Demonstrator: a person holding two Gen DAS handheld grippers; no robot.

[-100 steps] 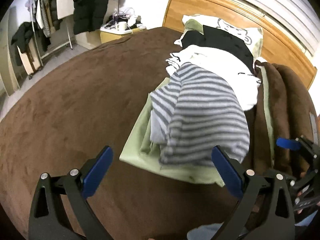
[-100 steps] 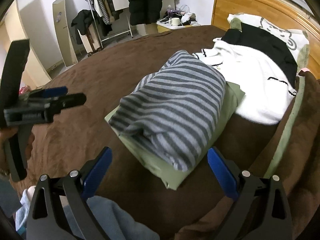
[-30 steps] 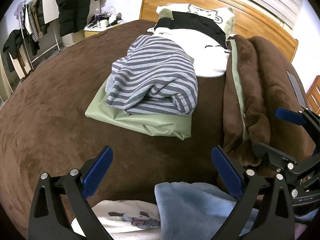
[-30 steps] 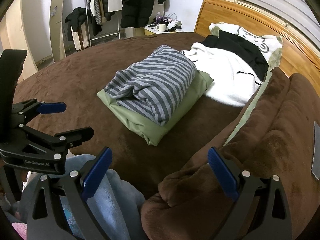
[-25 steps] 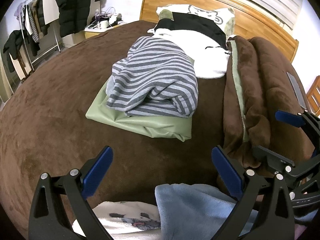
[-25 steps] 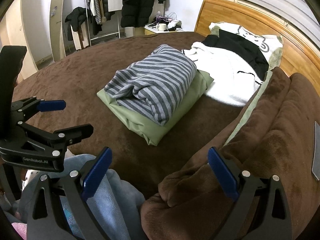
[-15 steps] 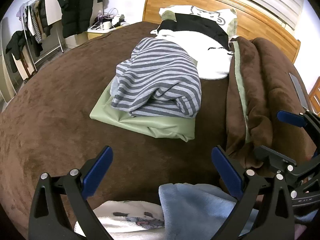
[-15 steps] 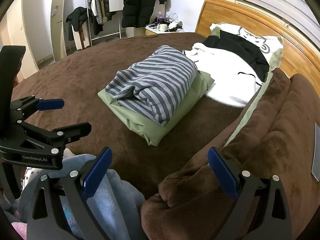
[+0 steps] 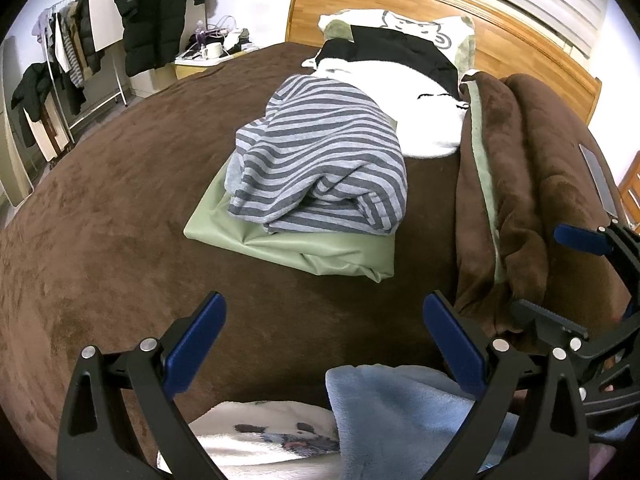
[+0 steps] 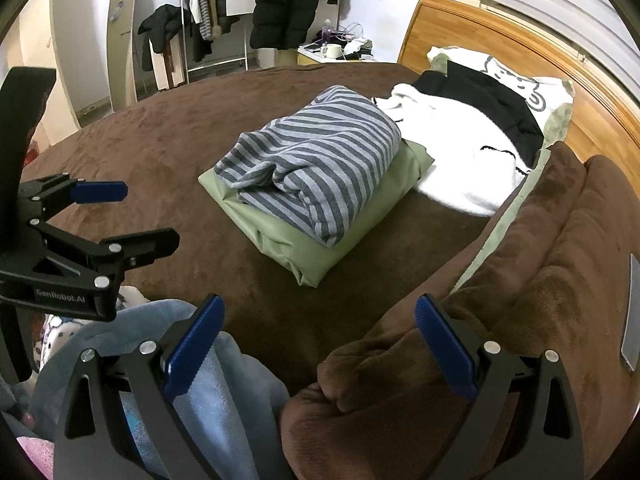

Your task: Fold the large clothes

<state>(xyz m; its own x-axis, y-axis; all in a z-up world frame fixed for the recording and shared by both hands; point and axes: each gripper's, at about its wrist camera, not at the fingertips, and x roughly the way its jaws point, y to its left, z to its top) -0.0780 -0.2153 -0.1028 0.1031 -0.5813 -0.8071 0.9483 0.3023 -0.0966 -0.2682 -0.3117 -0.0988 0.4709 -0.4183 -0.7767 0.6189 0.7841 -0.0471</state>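
Closest to both cameras, the left gripper (image 9: 322, 334) and the right gripper (image 10: 318, 338) hover low over the near edge of the bed, jaws spread wide on each, nothing held between the blue pads (image 9: 196, 342). Under them sits light blue fleece (image 9: 400, 412) (person's clothing or a loose item, cannot tell) and a white fabric with a panda print (image 9: 264, 436). Right gripper sits above a bunched brown blanket (image 10: 500, 340) with a pale green lining, piled along the right side. Brown bedspread (image 9: 100, 220) covers the mattress. Mid-bed, well apart from both grippers: a striped grey top (image 9: 320, 160), folded but a bit lumpy, lying on a folded green garment (image 9: 296, 246), the two stacked. Just beyond, touching the stack's far end, a white garment (image 10: 460, 148) with a black garment (image 10: 488, 96) on it, unfolded, then a pillow with a cartoon print (image 10: 536, 88) against the wooden headboard (image 9: 520, 36). Far back: nightstand with a mug (image 10: 331, 50), a black coat (image 10: 292, 4) hanging, clothes rack (image 10: 200, 4) at the wall.
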